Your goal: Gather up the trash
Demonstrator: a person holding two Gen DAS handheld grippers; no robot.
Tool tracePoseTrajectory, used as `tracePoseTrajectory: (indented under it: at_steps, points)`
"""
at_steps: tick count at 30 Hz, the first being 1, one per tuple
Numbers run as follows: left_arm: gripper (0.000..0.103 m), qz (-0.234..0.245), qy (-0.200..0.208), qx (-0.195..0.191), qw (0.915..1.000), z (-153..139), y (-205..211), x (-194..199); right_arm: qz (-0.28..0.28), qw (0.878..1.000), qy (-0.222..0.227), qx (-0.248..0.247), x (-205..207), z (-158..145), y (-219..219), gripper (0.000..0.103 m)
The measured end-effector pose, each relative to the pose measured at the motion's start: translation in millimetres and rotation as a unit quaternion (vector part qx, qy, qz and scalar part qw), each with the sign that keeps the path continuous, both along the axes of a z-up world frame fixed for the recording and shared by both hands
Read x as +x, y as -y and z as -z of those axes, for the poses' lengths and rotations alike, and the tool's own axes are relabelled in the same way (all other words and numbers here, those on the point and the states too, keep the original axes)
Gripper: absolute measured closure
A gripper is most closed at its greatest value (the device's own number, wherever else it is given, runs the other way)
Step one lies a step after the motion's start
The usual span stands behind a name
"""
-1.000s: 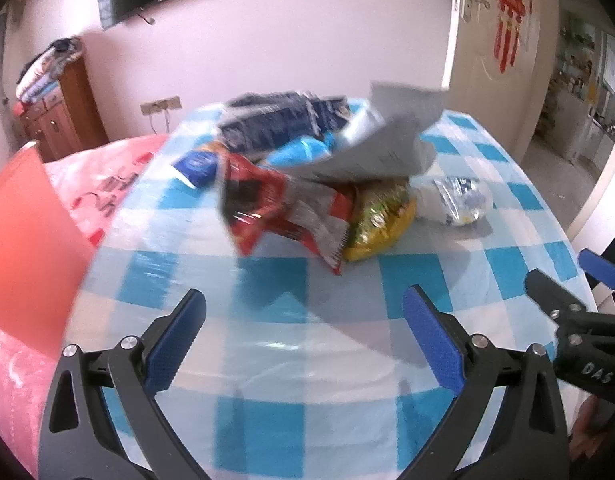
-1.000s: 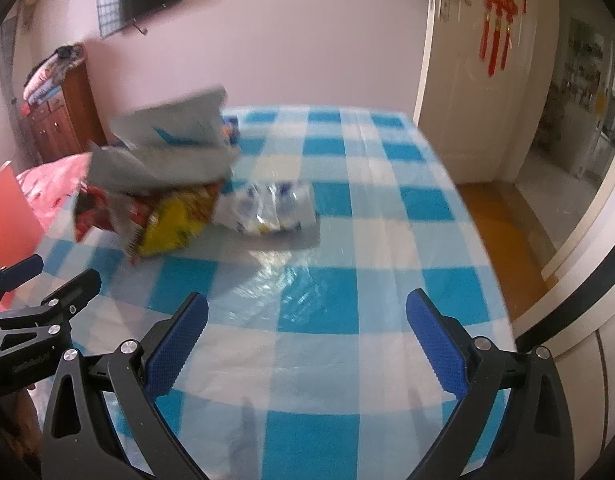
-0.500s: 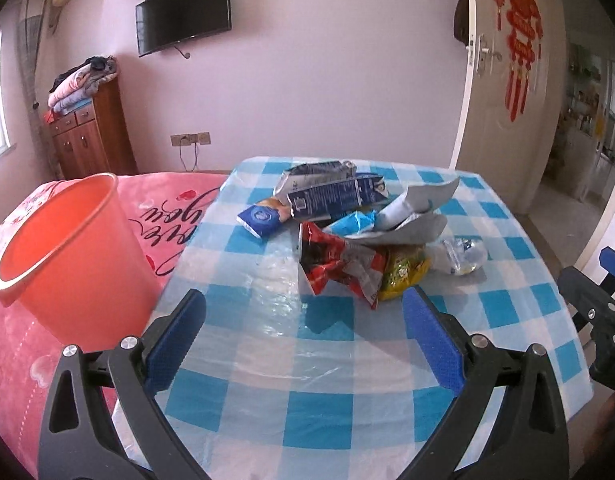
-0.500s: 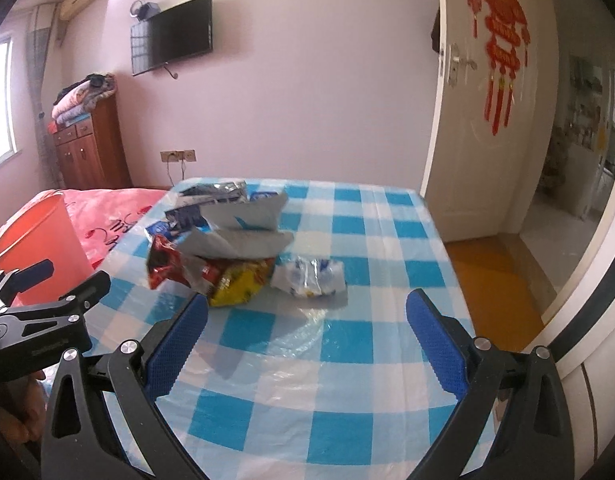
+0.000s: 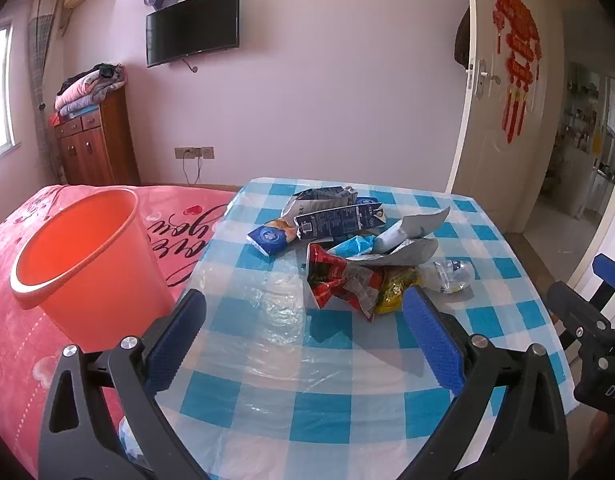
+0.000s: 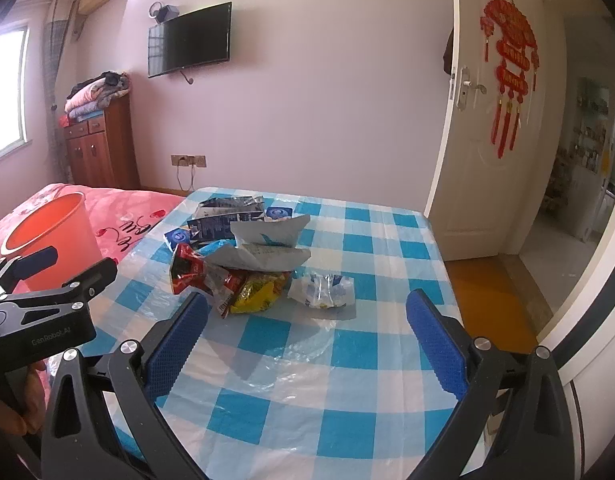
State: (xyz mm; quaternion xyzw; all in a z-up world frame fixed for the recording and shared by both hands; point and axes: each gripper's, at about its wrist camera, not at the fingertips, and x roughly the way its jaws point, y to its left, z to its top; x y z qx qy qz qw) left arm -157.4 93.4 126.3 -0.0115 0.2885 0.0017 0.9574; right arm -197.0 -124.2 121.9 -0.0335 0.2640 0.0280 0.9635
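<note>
Left wrist view: left gripper (image 5: 303, 338) and right gripper (image 6: 307, 340) wide apart, empty, short of trash pile (image 5: 359, 252).

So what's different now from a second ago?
Both grippers pulled back and up from the trash pile, so it looks smaller and the orange bucket shows in full. The left gripper and right gripper took hold of nothing; both are open as before. The trash has stayed on the table.
</note>
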Motion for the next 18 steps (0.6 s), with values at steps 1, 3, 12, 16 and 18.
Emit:
tracePoseTrajectory:
  at_steps: [1,3,12,16,18]
  points:
    - [0.004,0.001,0.001,-0.002,1.0000,-1.0,-0.1,-0.7,-0.001,1.000,0.001,0.000,-0.9,-1.0,-0.6,0.005]
    - [0.004,0.001,0.006,-0.004,1.0000,-3.1,-0.7,-3.0,-0.002,1.000,0.005,-0.001,-3.0,-3.0,-1.6,0.005]
    - [0.004,0.000,0.011,0.003,0.9999,-5.6,0.0,-4.6,-0.001,1.000,0.016,-0.007,-6.8,-7.3,-2.8,0.005]
    - [0.004,0.002,0.008,0.004,1.0000,-5.2,-0.1,-4.2,0.000,1.000,0.015,-0.008,-4.7,-6.9,-1.8,0.005]
    - [0.004,0.002,0.006,0.004,1.0000,-4.1,-0.4,-2.5,-0.001,1.000,0.014,-0.007,-2.8,-5.6,-1.2,0.005]
